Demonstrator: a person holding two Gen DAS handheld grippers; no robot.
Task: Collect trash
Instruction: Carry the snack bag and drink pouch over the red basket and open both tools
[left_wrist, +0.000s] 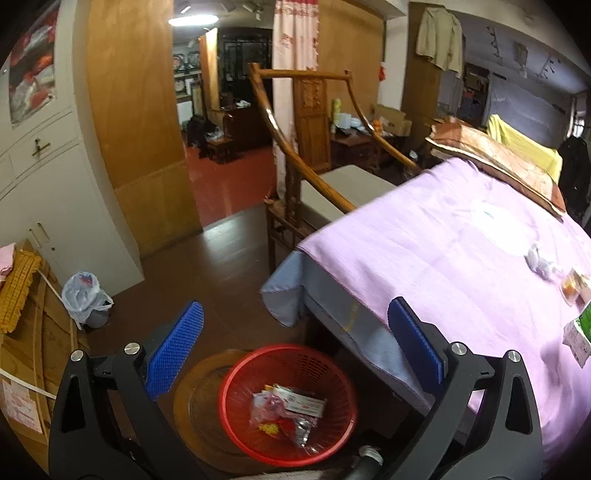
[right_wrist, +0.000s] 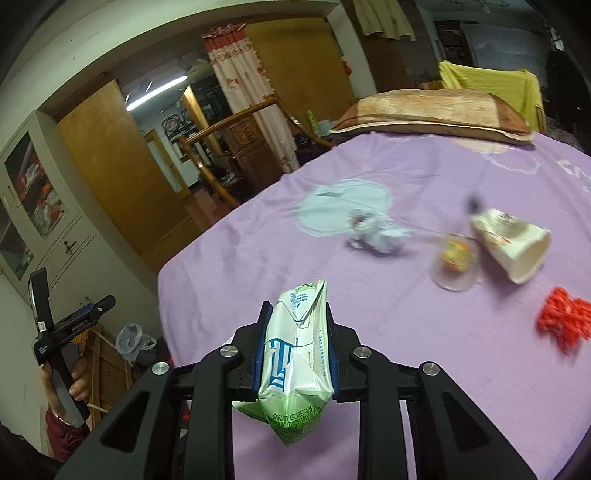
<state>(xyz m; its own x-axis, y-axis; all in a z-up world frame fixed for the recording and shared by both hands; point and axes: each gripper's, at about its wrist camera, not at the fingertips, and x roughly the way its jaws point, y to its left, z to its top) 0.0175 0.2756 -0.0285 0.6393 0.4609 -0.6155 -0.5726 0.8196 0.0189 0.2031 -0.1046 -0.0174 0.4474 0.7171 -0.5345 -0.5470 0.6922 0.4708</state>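
My right gripper (right_wrist: 297, 321) is shut on a green and white snack bag (right_wrist: 295, 362) and holds it just above the purple bedspread (right_wrist: 369, 295). On the bed lie a crumpled white tissue (right_wrist: 376, 234), a clear plastic cup (right_wrist: 456, 262), a tipped paper cup (right_wrist: 513, 243) and a red wrapper (right_wrist: 565, 325). My left gripper (left_wrist: 295, 325) is open and empty above a red basket (left_wrist: 236, 402) on the floor by the bed; the basket holds several wrappers (left_wrist: 288, 410). The tissue (left_wrist: 539, 260) also shows in the left wrist view.
A wooden chair (left_wrist: 314, 147) stands beside the bed. A small bin with a plastic bag (left_wrist: 85, 299) sits by the white cabinet (left_wrist: 48, 184). A pillow (right_wrist: 436, 114) lies at the bed's far end. A round wooden stool (left_wrist: 195, 398) sits under the basket.
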